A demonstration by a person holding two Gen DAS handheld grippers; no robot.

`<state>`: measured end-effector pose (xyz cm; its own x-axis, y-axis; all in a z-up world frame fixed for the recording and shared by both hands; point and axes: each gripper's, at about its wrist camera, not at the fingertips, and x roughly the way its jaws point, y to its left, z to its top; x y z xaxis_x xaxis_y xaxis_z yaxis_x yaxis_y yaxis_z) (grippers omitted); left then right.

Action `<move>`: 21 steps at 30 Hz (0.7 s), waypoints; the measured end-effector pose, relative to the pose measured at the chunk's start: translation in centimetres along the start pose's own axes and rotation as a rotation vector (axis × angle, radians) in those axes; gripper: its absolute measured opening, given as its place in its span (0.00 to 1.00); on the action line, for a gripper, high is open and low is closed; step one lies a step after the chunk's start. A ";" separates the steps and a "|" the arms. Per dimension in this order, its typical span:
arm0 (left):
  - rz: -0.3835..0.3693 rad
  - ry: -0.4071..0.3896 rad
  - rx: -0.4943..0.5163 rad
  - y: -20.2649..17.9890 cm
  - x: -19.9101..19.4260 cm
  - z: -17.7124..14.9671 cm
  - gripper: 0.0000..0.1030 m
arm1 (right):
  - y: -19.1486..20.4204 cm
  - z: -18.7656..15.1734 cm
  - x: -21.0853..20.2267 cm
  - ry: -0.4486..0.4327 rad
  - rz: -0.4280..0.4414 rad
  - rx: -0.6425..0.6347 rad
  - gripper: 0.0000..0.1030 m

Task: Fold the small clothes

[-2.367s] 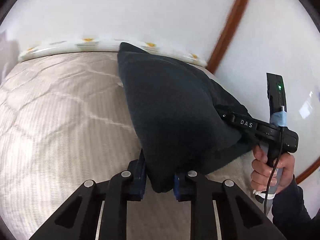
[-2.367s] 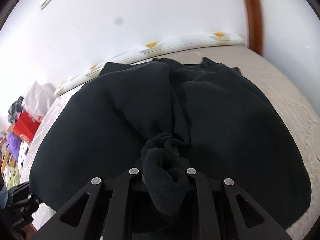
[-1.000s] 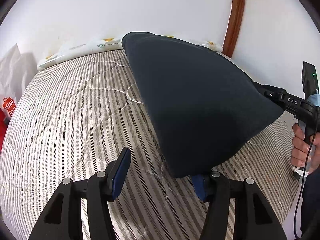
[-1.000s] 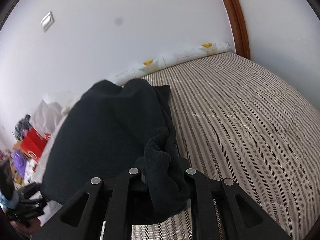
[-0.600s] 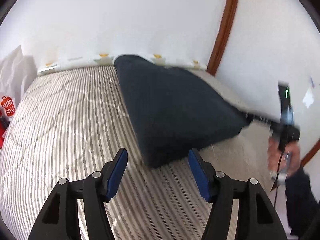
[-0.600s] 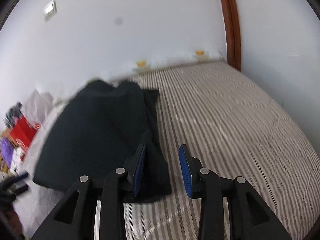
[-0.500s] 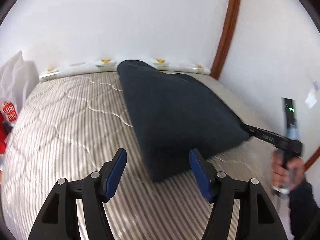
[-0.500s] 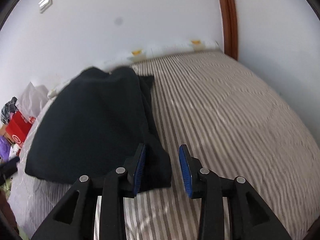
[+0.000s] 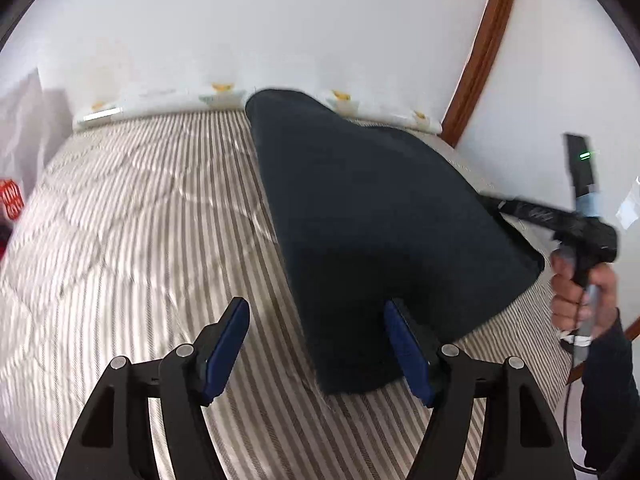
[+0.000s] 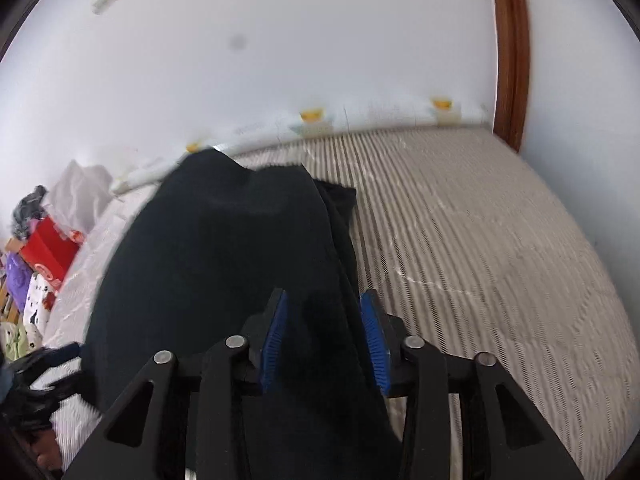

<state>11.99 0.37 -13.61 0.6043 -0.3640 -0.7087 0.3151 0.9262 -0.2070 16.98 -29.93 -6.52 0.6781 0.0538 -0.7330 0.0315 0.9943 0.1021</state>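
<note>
Dark garment (image 9: 384, 216) on the striped bed (image 9: 132, 240)
Left gripper (image 9: 316, 340) wide, garment corner at 1 o'clock; right gripper (image 10: 324, 332) half-open, cloth lying between its pads.

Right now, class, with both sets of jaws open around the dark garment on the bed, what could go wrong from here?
1. The right gripper straddles a thick ridge of the dark garment; closing may pinch several layers and pull the fold apart.
2. The left gripper has only the garment's corner between its jaws, so it might catch the striped mattress cover too.
3. Both views are motion-blurred; a hurried regrasp could miss.
</note>
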 end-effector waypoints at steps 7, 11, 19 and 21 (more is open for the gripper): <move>-0.008 -0.009 -0.029 1.8 0.9 1.3 0.68 | -4.3 -0.1 0.7 0.010 0.139 0.095 0.03; 0.016 -0.022 -0.031 2.3 1.8 3.0 0.67 | -2.5 0.8 0.3 0.035 0.070 -0.017 0.04; 0.049 -0.003 -0.028 3.7 4.0 6.7 0.66 | 1.9 8.3 4.4 0.051 0.008 -0.104 0.42; 0.044 -0.006 -0.031 4.0 4.3 7.1 0.66 | 2.2 9.8 6.7 0.091 0.022 -0.083 0.42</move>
<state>21.06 1.80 -12.67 0.6214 -0.3230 -0.7138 0.2655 0.9440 -0.1960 28.76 -28.26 -4.64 0.6087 0.0798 -0.7893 -0.0458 0.9968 0.0655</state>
